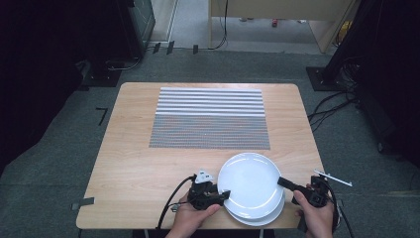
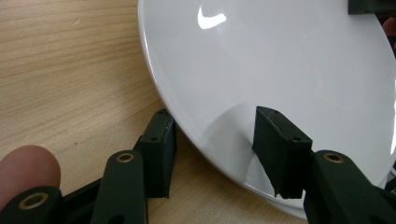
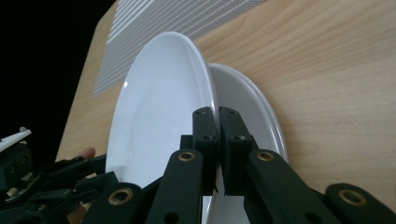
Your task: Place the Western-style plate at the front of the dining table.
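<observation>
top plate (image 1: pixel 250 182): raised over lower plate (image 1: pixel 262 218), worktop (image 1: pixel 133 163) near edge, 6 o'clock | right tool (image 1: pixel 283 182): clenched on top plate rim at 3 o'clock | left tool (image 1: pixel 225 195): released, jaws straddling rim at 9 o'clock

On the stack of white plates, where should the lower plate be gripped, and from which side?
Probably at its rim, from the table's near edge. The lower plate lies flat on the table, and its near-right rim peeks out beneath the top plate, which the right tool has pinched and tilted. One jaw must slide under that thin, shallow rim, the other over it.
</observation>
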`<state>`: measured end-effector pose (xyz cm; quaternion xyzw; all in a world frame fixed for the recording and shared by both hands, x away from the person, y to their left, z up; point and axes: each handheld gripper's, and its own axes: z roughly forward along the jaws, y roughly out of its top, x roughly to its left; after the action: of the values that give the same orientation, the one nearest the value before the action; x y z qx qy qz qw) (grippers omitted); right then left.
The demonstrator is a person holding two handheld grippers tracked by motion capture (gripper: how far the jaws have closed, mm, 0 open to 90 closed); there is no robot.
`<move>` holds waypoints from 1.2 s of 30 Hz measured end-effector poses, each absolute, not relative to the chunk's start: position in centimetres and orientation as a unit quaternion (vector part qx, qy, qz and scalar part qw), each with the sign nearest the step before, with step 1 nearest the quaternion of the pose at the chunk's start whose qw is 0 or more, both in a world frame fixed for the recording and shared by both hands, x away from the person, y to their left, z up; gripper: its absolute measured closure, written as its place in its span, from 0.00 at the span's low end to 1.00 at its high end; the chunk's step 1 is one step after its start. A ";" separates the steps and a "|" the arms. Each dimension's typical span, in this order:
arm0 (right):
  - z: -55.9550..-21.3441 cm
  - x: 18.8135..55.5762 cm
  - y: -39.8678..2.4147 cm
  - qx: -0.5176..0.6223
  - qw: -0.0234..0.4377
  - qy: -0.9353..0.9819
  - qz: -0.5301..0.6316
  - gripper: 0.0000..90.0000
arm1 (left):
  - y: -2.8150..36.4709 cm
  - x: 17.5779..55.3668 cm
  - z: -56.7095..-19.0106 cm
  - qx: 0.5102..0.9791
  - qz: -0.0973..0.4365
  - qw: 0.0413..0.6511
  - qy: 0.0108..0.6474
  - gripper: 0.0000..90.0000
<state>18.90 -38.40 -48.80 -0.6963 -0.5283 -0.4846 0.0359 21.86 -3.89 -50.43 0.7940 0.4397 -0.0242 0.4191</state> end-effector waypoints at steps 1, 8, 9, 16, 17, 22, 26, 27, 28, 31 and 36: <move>-48.8 19.0 -38.5 -0.694 0.041 -0.524 -0.492 0.98 | -3.8 21.9 -50.4 0.791 -0.025 0.421 0.443 0.56; -49.7 19.4 -38.8 -0.689 0.082 -0.497 -0.521 0.98 | -3.0 22.5 -50.3 0.775 -0.030 0.429 0.462 0.62; -49.8 19.4 -38.7 -0.686 0.085 -0.498 -0.523 0.98 | -2.9 22.5 -50.3 0.773 -0.031 0.431 0.465 0.63; -49.7 19.6 -38.5 -0.677 0.107 -0.488 -0.541 0.98 | -1.5 23.2 -49.6 0.738 -0.058 0.464 0.486 0.69; -49.7 19.7 -38.5 -0.674 0.112 -0.486 -0.545 0.98 | -1.2 23.3 -49.4 0.734 -0.060 0.468 0.488 0.70; -48.8 20.1 -38.2 -0.666 0.109 -0.484 -0.558 0.98 | -0.4 23.8 -47.8 0.722 -0.063 0.492 0.482 0.77; -47.6 20.8 -37.8 -0.657 0.100 -0.486 -0.567 0.98 | 0.1 24.4 -46.7 0.715 -0.059 0.502 0.483 0.79; -47.3 21.0 -37.6 -0.656 0.097 -0.487 -0.569 0.98 | 0.3 24.6 -46.4 0.713 -0.058 0.504 0.484 0.79; -47.0 21.3 -37.4 -0.655 0.095 -0.489 -0.569 0.98 | 0.5 24.8 -46.2 0.711 -0.057 0.506 0.485 0.80; -46.2 22.3 -36.6 -0.649 0.081 -0.502 -0.566 0.98 | 1.2 25.4 -45.6 0.705 -0.051 0.510 0.490 0.80; -44.8 24.4 -35.2 -0.640 0.077 -0.516 -0.565 0.98 | 2.6 26.8 -44.1 0.701 -0.035 0.513 0.494 0.81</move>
<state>24.40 -35.19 -44.80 -0.6395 -0.5162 -0.5645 0.0767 26.78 2.58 -44.09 0.7011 0.4942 -0.0351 0.5128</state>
